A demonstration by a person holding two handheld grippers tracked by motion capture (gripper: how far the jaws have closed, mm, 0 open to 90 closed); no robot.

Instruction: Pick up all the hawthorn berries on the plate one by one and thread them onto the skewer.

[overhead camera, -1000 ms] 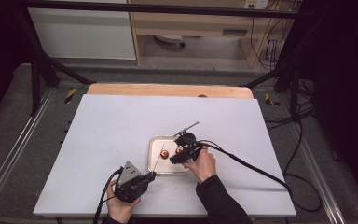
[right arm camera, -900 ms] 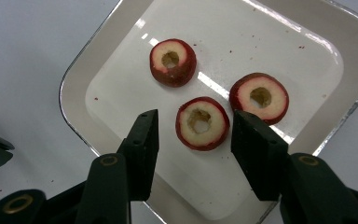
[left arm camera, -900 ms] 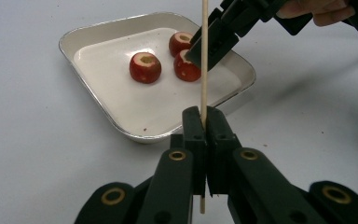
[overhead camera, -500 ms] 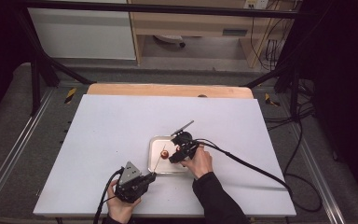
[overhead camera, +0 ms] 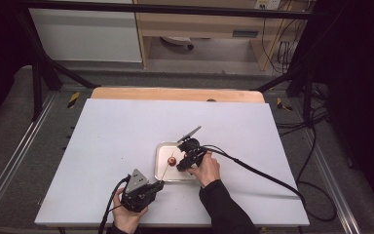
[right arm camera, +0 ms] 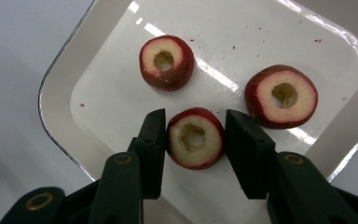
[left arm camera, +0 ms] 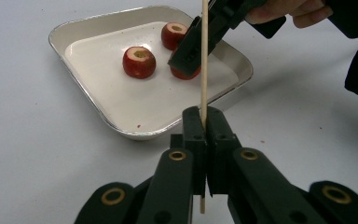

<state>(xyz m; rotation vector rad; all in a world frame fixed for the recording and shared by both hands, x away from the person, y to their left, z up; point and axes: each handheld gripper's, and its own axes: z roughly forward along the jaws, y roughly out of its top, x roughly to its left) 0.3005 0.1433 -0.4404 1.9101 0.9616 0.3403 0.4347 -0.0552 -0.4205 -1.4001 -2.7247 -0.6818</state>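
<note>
R hand-held gripper tipped down over cored fruit w/ jaws astride.

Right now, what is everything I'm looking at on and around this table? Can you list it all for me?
Table: one, white top with a wooden far edge, middle of the high view.
Tray: one, silvery white, rounded corners, on the table before the person.
Cored fruit pieces: three, red skin, pale flesh, a hole through each, all in the tray; nearest piece sits between the right gripper's jaws, two others lie farther off.
Wooden skewer: one, tan, thin, clamped in the left gripper.
Cabinet: one, white, beyond the table.
Left gripper: one, black, shut on the skewer.
Right gripper: one, black, jaws have just been closing around the nearest piece, a slight gap at its right pad.
</note>
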